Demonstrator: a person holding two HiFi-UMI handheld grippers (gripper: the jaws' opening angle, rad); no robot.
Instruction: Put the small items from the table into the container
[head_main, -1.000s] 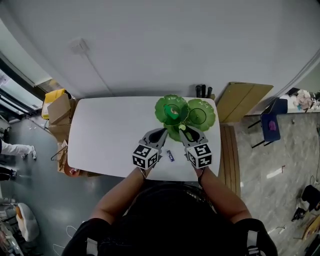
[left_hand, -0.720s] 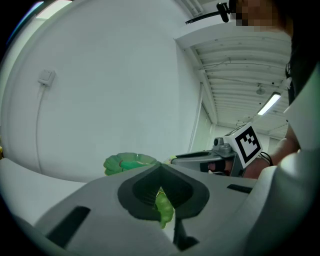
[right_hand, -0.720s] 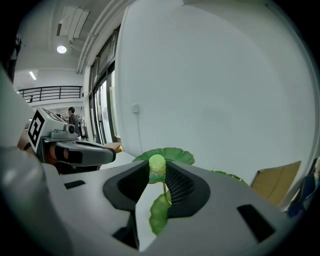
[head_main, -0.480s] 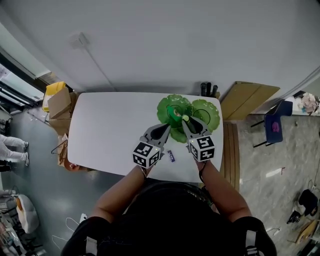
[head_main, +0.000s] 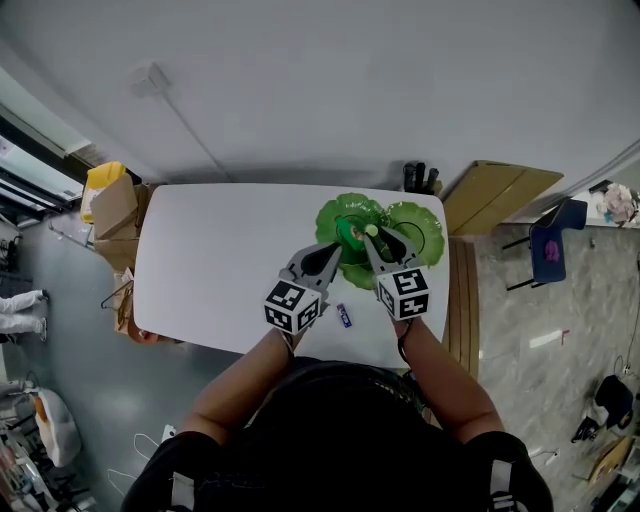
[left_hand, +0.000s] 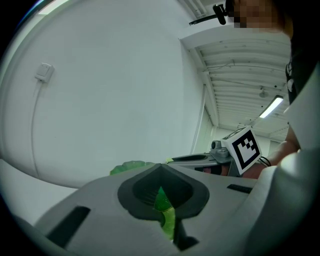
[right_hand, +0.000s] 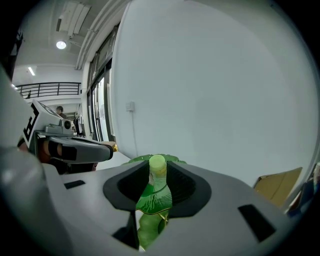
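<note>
A green container (head_main: 415, 218) of several lobed bowls stands at the far right of the white table (head_main: 220, 260). My right gripper (head_main: 372, 236) hovers over its middle, shut on a small green bottle (right_hand: 156, 192) with a pale cap. My left gripper (head_main: 325, 256) sits just left of it at the container's near rim. Its jaws are shut, with a small green item (left_hand: 161, 201) between them. A gold bit shows at its tip in the right gripper view (right_hand: 113, 147). A small blue item (head_main: 343, 315) lies on the table between my hands.
Cardboard boxes (head_main: 115, 215) stand off the table's left end. A brown board (head_main: 495, 195) leans at the right, and a blue chair (head_main: 558, 240) is beyond it. Dark bottles (head_main: 420, 177) stand behind the table's far right corner.
Both grippers have moved away from me toward the container. The right one has carried the green bottle from the near lobe to over the container's middle.
</note>
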